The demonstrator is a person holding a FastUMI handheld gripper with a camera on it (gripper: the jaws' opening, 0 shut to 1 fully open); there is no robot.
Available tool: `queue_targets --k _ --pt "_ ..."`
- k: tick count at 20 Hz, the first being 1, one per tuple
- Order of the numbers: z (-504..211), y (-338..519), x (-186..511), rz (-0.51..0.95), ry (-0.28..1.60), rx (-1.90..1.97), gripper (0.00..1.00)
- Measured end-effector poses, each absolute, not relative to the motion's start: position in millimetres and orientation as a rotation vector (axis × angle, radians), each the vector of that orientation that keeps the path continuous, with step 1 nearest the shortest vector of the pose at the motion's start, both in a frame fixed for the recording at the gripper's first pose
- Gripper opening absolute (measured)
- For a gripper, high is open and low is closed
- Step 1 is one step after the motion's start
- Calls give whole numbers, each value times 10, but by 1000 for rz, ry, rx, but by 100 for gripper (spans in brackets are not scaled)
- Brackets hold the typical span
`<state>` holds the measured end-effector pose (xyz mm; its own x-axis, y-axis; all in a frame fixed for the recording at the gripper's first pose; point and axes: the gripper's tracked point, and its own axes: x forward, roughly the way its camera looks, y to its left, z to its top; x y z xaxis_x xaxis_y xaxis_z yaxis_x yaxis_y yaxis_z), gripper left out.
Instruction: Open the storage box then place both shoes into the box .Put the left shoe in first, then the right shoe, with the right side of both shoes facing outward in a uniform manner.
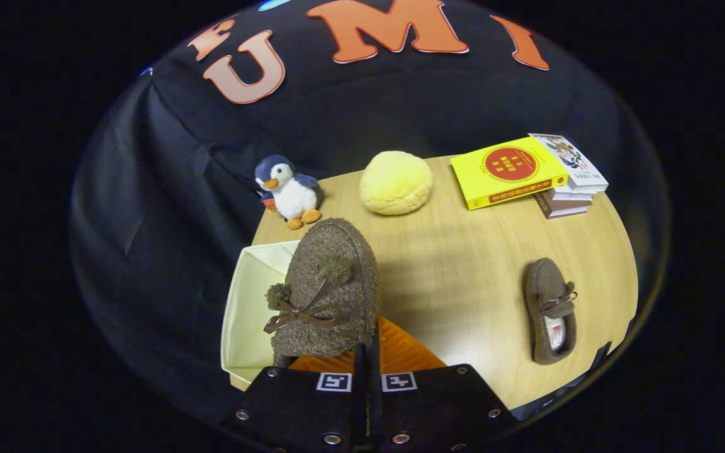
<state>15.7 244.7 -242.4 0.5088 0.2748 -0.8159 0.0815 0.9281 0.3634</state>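
My gripper (366, 352) is shut on a brown fuzzy shoe (331, 283) with a ribbon bow and pom-poms, holding it by its rear edge with the toe pointing away. The shoe hangs above the right edge of an open cream storage box (246, 302) at the table's left side. A second matching brown shoe (550, 311) lies flat on the wooden table to the right, toe pointing away. An orange ribbed surface (400, 352) shows just under the fingers, right of the box; I cannot tell if it belongs to the box.
A plush penguin (290, 190) and a yellow round cushion (396, 182) sit at the table's far side. A yellow book (506, 171) rests on a stack of books (567, 189) at the far right. Bare table (463, 264) lies between the shoes.
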Motion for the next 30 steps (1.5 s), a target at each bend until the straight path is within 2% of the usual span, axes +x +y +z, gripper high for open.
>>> queue_targets --k 6,21,23,24,25,28,30 --pt "-2498 3220 299 155 1073 356 3" --pt "-3768 4141 409 126 1332 302 5" --pt "-3771 4285 281 188 1389 335 14" --pt "-3778 4317 217 214 1408 331 27" --pt "-3758 4320 207 251 1398 316 31" --pt "-3466 4318 185 356 1362 374 64" --pt "-3163 4215 260 398 1287 427 72"
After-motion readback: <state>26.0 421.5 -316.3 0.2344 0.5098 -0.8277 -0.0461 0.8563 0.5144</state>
